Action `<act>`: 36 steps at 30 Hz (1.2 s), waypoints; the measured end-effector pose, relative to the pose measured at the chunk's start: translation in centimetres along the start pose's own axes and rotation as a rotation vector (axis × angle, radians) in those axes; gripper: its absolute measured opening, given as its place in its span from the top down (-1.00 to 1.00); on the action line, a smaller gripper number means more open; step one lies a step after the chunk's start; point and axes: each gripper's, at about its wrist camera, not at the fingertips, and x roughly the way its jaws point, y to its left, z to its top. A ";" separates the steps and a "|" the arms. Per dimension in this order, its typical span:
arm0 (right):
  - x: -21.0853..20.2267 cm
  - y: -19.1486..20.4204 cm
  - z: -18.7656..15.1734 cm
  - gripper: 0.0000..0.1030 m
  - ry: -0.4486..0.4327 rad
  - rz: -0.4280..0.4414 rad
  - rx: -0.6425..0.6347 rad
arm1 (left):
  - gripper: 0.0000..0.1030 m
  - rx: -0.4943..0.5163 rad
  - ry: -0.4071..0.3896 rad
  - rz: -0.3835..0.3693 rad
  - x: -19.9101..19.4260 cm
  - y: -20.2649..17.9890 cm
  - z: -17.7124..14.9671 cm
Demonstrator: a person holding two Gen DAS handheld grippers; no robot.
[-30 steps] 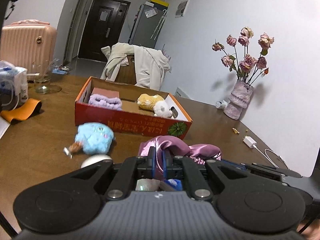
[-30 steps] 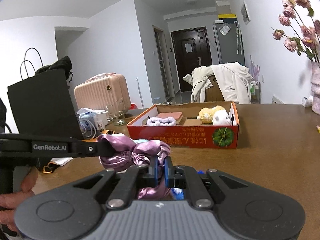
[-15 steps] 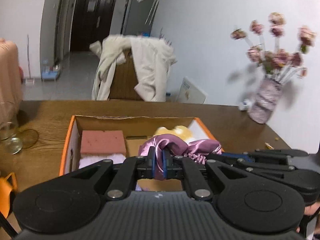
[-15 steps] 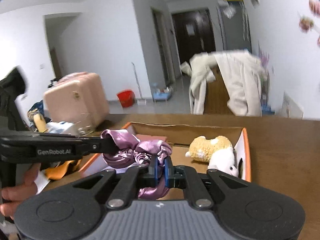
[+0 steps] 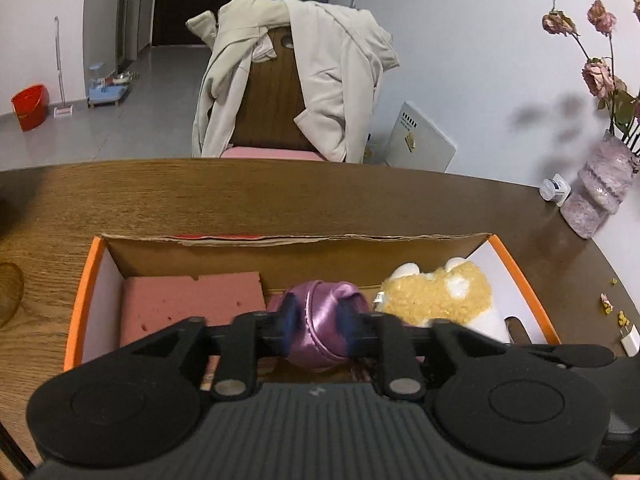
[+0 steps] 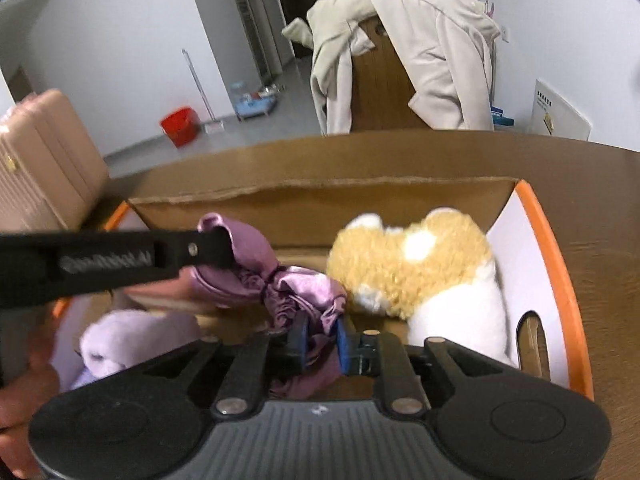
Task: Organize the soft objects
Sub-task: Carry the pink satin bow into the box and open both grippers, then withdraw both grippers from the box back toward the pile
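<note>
A purple satin cloth (image 5: 324, 312) hangs stretched between both grippers, just above the inside of the orange-rimmed cardboard box (image 5: 516, 276). My left gripper (image 5: 318, 320) has its jaws opening, and the cloth bulges between the blue pads and touches both. In the right wrist view a left finger (image 6: 208, 248) reaches in from the left with the cloth (image 6: 256, 272) bunched at its tip. My right gripper (image 6: 320, 336) is also opening, with a fold of cloth filling its narrow gap. A yellow-and-white plush toy (image 6: 420, 272) lies in the box (image 6: 560, 280) at the right.
A pink sponge (image 5: 188, 300) and a lilac fluffy item (image 6: 120, 340) lie in the box's left half. Behind the wooden table stands a chair draped with a beige coat (image 5: 296, 80). A vase of dried roses (image 5: 600, 196) and a white charger (image 5: 628, 344) are at the right, a pink suitcase (image 6: 40, 160) at the left.
Both grippers carried the purple cloth forward from in front of the box to over its inside and tilted down. Their jaws, tightly shut before, have parted.
</note>
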 end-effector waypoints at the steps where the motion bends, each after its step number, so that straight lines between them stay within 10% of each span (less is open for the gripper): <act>1: -0.3 0.1 0.0 0.59 -0.005 0.004 -0.003 | 0.10 0.009 -0.015 0.012 -0.4 0.0 -0.2; 10: -7.6 0.1 0.5 0.22 -0.108 -0.010 -0.052 | -0.07 0.066 -0.118 0.040 -7.7 -0.6 -0.4; 18: -18.3 -0.2 -1.9 -0.10 -0.213 -0.022 -0.116 | -0.61 0.090 -0.232 0.061 -18.6 -2.1 -2.9; 36: -34.1 2.6 -25.3 -0.50 -0.470 0.063 -0.265 | -0.88 0.162 -0.466 0.113 -35.4 -6.0 -27.9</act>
